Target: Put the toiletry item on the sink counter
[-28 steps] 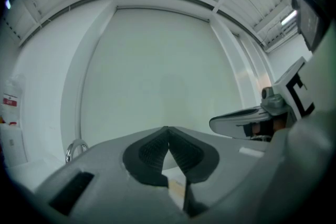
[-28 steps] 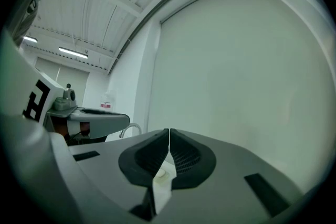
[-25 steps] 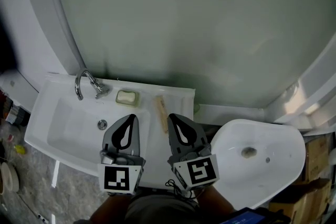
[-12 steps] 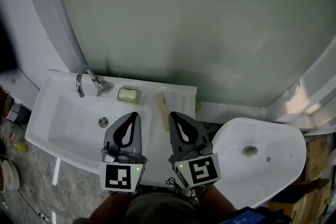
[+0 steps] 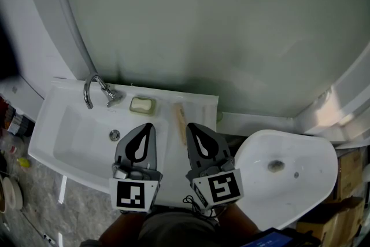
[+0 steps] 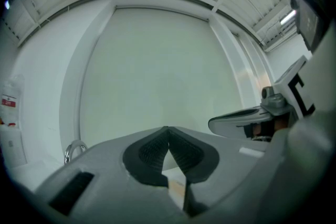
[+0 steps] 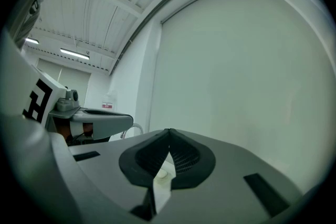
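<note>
A tan, flat wooden toiletry item [image 5: 181,122] lies on the white sink counter [image 5: 199,104], to the right of the basin. My left gripper [image 5: 149,125] is held level over the basin's front right, its jaws shut with nothing between them. My right gripper [image 5: 189,126] is beside it, just right of the wooden item's near end, also shut and empty. In the left gripper view the jaws of the left gripper [image 6: 168,128] meet at the tip, and the right gripper [image 7: 168,131] looks the same in its own view.
A chrome faucet [image 5: 92,91] stands at the basin's back left. A soap dish with pale soap [image 5: 141,104] sits behind the basin. The drain [image 5: 114,135] lies left of my left gripper. A white toilet [image 5: 286,173] is at the right, and a curved frosted shower wall [image 5: 219,26] rises behind.
</note>
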Demonstrator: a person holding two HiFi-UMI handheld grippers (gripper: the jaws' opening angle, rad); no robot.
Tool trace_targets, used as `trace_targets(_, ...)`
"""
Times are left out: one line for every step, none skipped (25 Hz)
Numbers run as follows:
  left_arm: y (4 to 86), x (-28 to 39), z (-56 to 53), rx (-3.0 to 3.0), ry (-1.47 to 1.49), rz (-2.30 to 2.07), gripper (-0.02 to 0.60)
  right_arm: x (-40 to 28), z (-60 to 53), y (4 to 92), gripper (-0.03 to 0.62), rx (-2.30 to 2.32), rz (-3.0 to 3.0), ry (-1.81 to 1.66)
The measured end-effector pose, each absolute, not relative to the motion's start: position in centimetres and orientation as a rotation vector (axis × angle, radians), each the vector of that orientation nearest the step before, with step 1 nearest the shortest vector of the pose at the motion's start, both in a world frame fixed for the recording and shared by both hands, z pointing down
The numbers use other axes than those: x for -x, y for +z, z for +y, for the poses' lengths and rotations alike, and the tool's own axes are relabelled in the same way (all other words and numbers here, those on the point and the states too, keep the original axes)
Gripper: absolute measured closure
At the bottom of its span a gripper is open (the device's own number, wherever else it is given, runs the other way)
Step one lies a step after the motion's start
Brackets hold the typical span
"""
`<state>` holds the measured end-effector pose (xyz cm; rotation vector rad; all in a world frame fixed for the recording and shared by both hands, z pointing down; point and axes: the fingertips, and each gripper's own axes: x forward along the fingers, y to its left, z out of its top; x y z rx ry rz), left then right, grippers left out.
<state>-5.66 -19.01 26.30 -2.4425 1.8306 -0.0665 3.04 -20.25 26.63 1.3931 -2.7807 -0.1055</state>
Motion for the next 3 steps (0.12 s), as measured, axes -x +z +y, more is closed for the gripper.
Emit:
trace_targets(26.33, 5.69, -19.14, 2.443, -0.068, 1.83, 0.568, -3.01, -20.38, 26.68, 0.58, -1.392, -2.78, -0.106)
trace_targets(26.35, 5.72, -19.26, 2.443, -0.069, 1.829, 0.568, -2.99, -20.5, 26.75, 0.58, -1.392, -2.778, -0.105)
trace_targets(26.37, 5.75, -19.39, 2.443, -0.071, 1.828, 0.567, -2.97, -20.62, 26.83, 0.58, -1.39, -2.776, -0.103)
